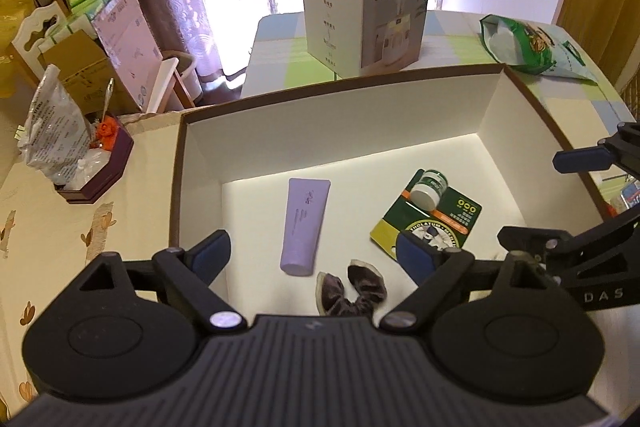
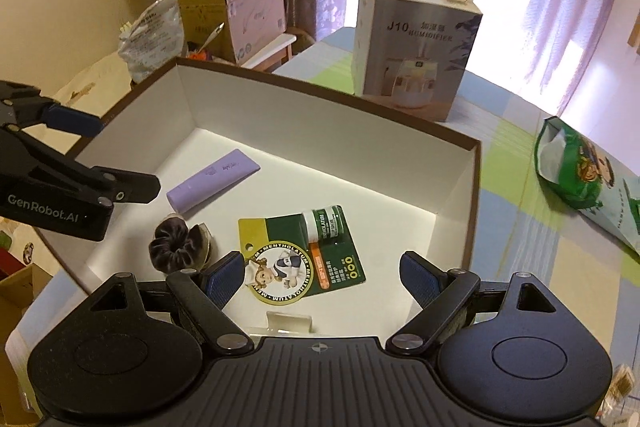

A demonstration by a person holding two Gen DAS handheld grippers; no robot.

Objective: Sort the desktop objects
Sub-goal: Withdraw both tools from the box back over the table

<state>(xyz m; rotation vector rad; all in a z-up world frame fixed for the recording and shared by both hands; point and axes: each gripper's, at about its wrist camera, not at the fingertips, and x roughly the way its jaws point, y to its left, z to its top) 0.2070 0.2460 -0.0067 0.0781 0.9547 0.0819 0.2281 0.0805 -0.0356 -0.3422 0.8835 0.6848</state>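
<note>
White-lined tray (image 1: 340,131) holds a lilac tube (image 1: 304,227), scrunchie (image 1: 348,291) and ointment card (image 1: 432,223). Left tool (image 1: 316,253) and right tool (image 2: 324,275) both gape wide, empty. Risk: a low pass could clip the tray rim and shift it.

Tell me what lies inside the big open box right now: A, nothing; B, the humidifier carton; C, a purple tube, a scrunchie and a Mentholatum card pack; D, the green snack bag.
C: the purple tube, scrunchie and Mentholatum card pack lie on the box floor.

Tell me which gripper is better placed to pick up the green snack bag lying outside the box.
Right, probably. The green snack bag lies beyond the box's right wall, on the side of the right gripper, whose jaws are open and empty. The left gripper hangs over the box's left part.
</note>
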